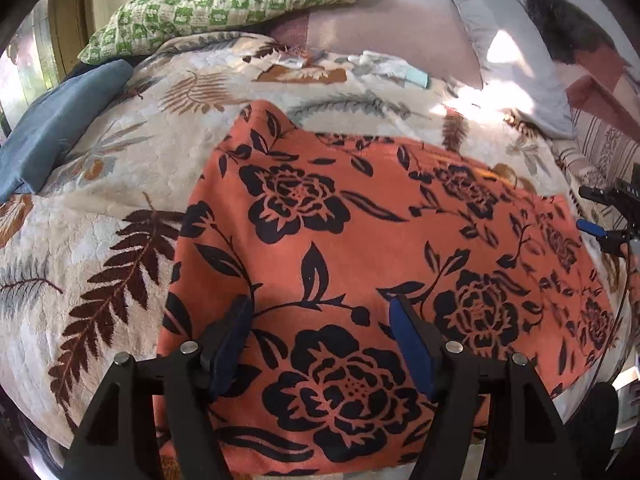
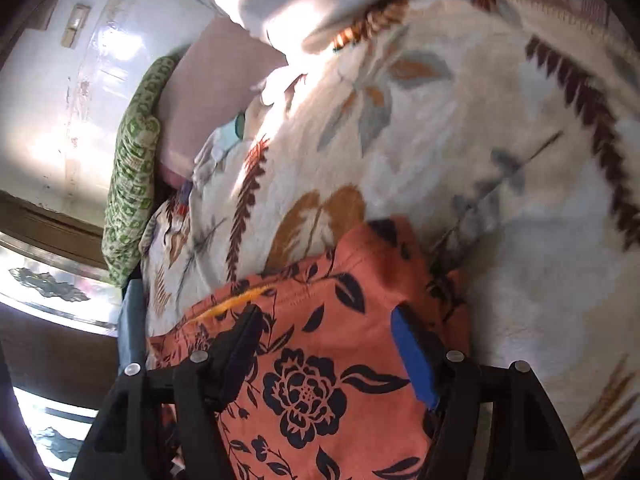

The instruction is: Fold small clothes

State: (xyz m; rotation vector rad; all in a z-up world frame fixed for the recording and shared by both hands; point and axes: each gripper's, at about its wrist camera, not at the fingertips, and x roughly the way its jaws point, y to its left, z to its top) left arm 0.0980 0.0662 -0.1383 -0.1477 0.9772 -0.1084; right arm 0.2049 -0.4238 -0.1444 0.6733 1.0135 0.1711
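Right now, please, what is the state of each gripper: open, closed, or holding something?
Left gripper: open, above the orange floral garment, holding nothing.
Right gripper: open, over an edge of the same garment, holding nothing.

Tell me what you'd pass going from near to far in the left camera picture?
Left gripper → orange flowered cloth → leaf-print blanket → pink pillow.
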